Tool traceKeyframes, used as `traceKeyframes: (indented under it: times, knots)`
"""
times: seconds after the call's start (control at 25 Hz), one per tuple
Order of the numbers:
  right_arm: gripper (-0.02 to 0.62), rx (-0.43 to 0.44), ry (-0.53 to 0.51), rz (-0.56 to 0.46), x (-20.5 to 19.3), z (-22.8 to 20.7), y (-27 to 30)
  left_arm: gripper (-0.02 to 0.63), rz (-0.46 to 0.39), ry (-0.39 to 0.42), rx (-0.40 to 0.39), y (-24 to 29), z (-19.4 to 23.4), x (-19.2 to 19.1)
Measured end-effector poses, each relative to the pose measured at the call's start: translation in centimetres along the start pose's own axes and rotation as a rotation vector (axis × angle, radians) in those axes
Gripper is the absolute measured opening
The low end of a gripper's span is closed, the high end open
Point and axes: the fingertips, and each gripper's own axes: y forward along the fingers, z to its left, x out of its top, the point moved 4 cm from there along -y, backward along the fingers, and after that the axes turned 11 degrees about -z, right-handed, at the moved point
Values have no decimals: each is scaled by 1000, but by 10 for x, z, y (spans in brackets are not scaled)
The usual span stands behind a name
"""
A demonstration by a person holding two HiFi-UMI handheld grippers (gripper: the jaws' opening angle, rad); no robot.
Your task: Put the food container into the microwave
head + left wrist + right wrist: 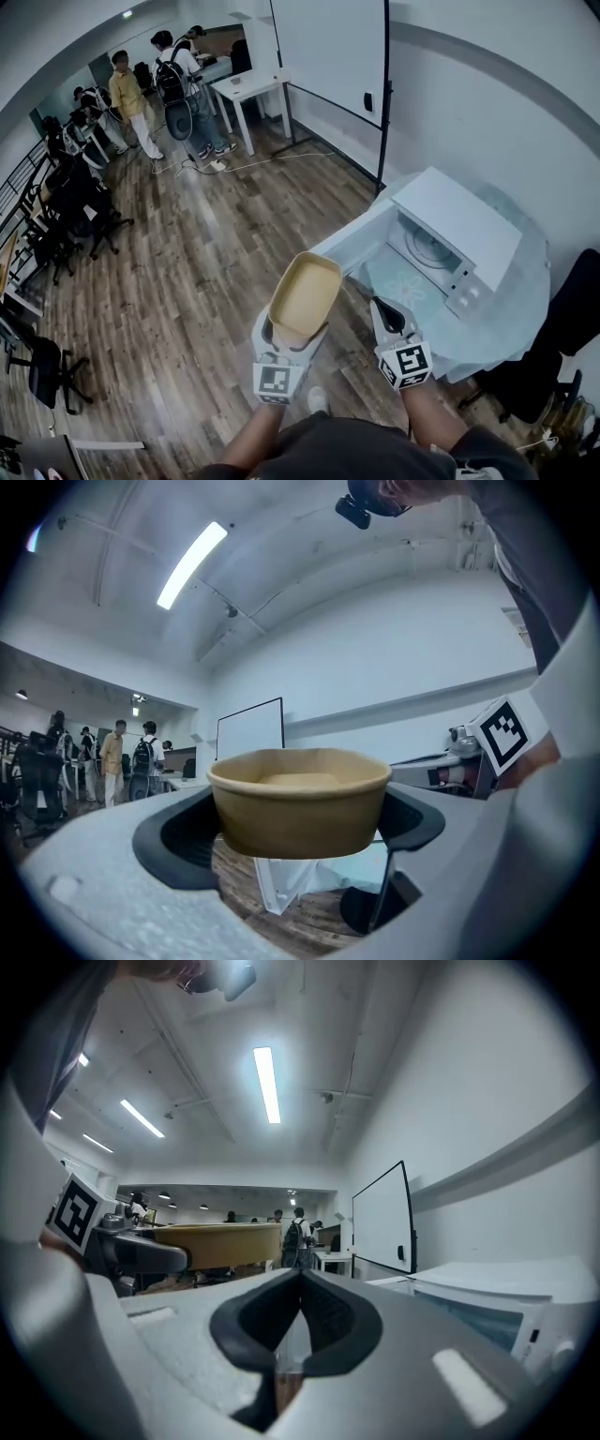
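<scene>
A tan, empty food container (306, 294) is held up over the wood floor with my left gripper (292, 330) shut on its base. In the left gripper view the container (300, 799) sits level between the dark pads. A white microwave (457, 225) stands on a round glass table (525, 300) to the right, its door (349, 247) swung open toward me and the turntable visible inside. My right gripper (382, 309) hovers beside the container, near the door, shut on nothing; its pads meet in the right gripper view (300, 1288), where the container (220, 1241) shows at left.
A whiteboard (328, 56) stands against the far wall beside a white desk (248, 89). Several people (127, 94) stand at the back left. Office chairs (47, 370) line the left side; a black chair (567, 337) sits right of the glass table.
</scene>
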Motion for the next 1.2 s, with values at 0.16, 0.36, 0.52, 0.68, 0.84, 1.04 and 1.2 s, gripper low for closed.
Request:
traceKeyframes:
  times: [0.16,0.36,0.52,0.68,0.84,1.04,1.2]
  knots:
    - [2,-50,-5,5,-3,-8,16,517,-3,-13,-56,26,11,-9]
    - [2,-113,-32,17,-5,-20,23,517,-13,-46,-139,52,12,-20]
    - [0,-177,-62,25,-5,-35,24,517,-19,-62,-201,77,8,-27]
    - [2,-235,-79,18,1,-46,23,517,-18,-84,-265,95,1,-30]
    - [2,-276,-90,10,3,-55,20,517,-17,-88,-316,109,-7,-36]
    - [2,-307,-94,10,-1,-75,16,517,-8,-105,-360,133,-29,-47]
    - [1,-332,-94,22,-5,-99,7,517,3,-113,-393,155,-52,-55]
